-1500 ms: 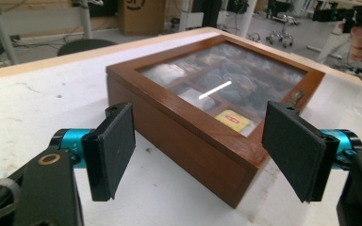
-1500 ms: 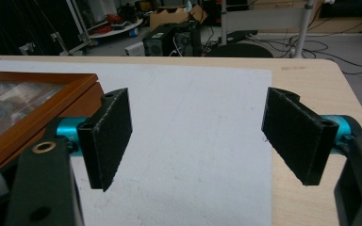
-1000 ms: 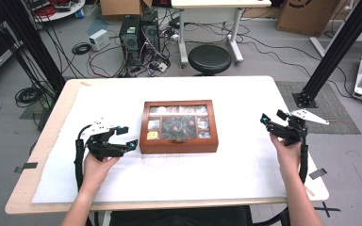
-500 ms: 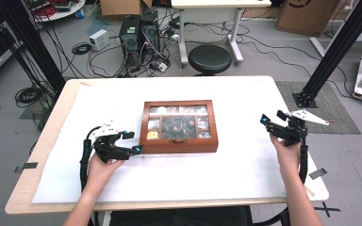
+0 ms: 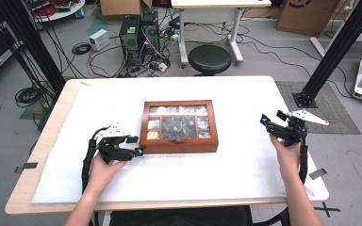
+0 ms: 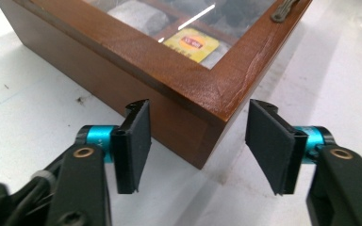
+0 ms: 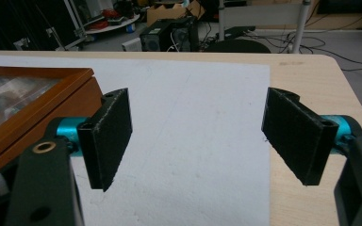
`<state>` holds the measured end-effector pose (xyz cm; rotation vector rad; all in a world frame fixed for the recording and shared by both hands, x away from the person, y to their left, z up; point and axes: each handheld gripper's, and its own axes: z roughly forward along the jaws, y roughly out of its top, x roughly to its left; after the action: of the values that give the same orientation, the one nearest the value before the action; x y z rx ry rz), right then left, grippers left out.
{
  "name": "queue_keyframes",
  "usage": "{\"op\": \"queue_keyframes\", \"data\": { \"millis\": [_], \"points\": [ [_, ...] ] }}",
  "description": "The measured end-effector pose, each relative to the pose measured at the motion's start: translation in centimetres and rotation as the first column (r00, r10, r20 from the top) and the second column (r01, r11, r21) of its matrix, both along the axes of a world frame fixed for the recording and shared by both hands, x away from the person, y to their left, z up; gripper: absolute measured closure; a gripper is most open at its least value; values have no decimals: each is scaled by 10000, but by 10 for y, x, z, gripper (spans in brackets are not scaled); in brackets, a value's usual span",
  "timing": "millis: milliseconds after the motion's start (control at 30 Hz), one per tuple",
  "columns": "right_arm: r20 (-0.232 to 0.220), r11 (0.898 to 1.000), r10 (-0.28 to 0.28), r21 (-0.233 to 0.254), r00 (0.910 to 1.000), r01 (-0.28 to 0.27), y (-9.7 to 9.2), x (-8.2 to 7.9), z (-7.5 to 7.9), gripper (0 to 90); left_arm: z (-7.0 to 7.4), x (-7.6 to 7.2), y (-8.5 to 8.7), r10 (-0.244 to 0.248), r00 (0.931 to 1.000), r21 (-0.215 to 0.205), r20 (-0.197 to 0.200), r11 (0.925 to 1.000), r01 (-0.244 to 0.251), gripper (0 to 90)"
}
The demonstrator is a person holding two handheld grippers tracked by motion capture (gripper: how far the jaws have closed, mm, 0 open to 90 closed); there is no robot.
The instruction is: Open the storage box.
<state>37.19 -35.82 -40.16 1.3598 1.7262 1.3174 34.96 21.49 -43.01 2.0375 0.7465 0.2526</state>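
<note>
The white-covered table (image 5: 245, 165) spreads out in front of me, and the wooden box (image 5: 179, 126) with its glass lid sits at the middle of it, long axis running left to right, the long front wall with the small clasp (image 6: 285, 9) facing me. The box is the thing in hand, and the move I judge to be coming turns on its near left corner.

My left gripper (image 5: 135, 151) is the nearer one by far: it lies low on the table, just left of that corner and pointing right at it. In the left gripper view the corner edge stands straight ahead, centred in the gap between my two jaws, one pad off the left wall, the other off the front wall. These jaws have just been closing and now stand partly apart; neither pad touches the wood yet, so nothing is gripped.

My right gripper (image 5: 272, 123) hangs well apart from the box, out past its right end and above the table's right side, jaws spread wide and holding nothing. In the right gripper view the box's corner lies off to the left of my jaws, not between them.
</note>
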Motion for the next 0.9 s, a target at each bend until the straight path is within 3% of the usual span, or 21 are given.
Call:
{"op": "queue_keyframes", "data": {
  "millis": [333,533,833,900],
  "points": [
    [-49,10000,-11,26,10000,11,1,0,0,252,2,0,-5,-169,9998,467,-74,9988,173,487],
    [-76,10000,-18,29,10000,19,1,0,0,252,5,-1,-3,-161,9999,329,59,9993,158,513],
    [-21,10000,8,-57,10000,-8,2,1,-1,252,7,-3,-4,-156,9997,565,210,9983,144,518],
    [-16,10000,8,-47,10000,-8,1,1,-1,252,9,-4,-4,-225,9991,362,346,9991,213,532]
  ]
}}
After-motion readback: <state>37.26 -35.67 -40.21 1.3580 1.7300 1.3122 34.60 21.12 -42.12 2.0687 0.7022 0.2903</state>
